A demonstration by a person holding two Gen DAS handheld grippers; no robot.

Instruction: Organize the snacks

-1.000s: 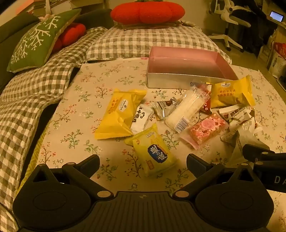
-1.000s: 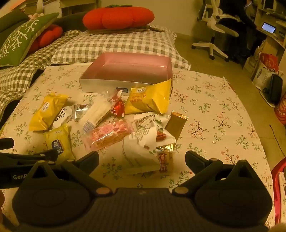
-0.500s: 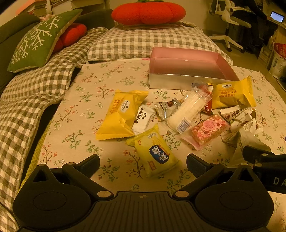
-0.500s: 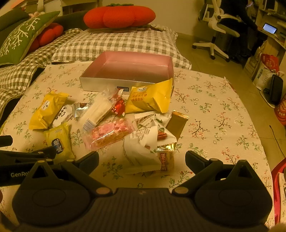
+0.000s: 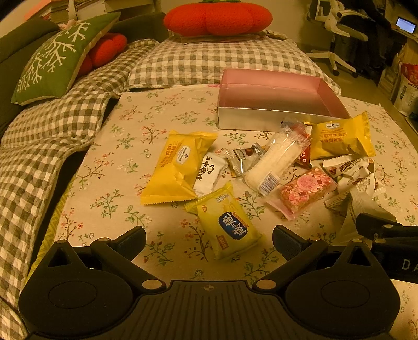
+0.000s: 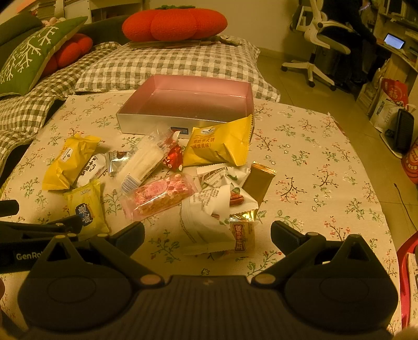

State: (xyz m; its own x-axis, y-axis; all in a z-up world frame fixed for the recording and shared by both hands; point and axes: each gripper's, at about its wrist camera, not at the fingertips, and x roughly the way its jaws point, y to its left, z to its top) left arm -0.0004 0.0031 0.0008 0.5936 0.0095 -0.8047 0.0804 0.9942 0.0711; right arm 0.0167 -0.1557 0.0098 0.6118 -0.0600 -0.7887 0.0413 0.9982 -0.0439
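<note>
Several wrapped snacks lie in a loose pile on a floral tablecloth (image 5: 146, 136). An empty pink-lined box (image 5: 274, 91) stands behind them; it also shows in the right wrist view (image 6: 188, 99). My left gripper (image 5: 209, 239) is open, hovering above a small yellow packet (image 5: 227, 222). My right gripper (image 6: 207, 234) is open above a white pecan packet (image 6: 206, 217) and a small gold packet (image 6: 241, 232). A pink bar (image 6: 162, 194), a long white packet (image 6: 143, 162) and two large yellow packets (image 6: 219, 146) (image 5: 177, 167) lie nearby.
Checked cushions (image 5: 209, 60) border the table at the back and left. A red pumpkin pillow (image 5: 216, 17) and a green pillow (image 5: 57, 57) sit behind. An office chair (image 6: 321, 39) and bags (image 6: 392, 102) stand on the floor at right.
Both grippers have eased slightly forward and lower over the pile. The snacks and box have not moved. Both grippers stay open.
</note>
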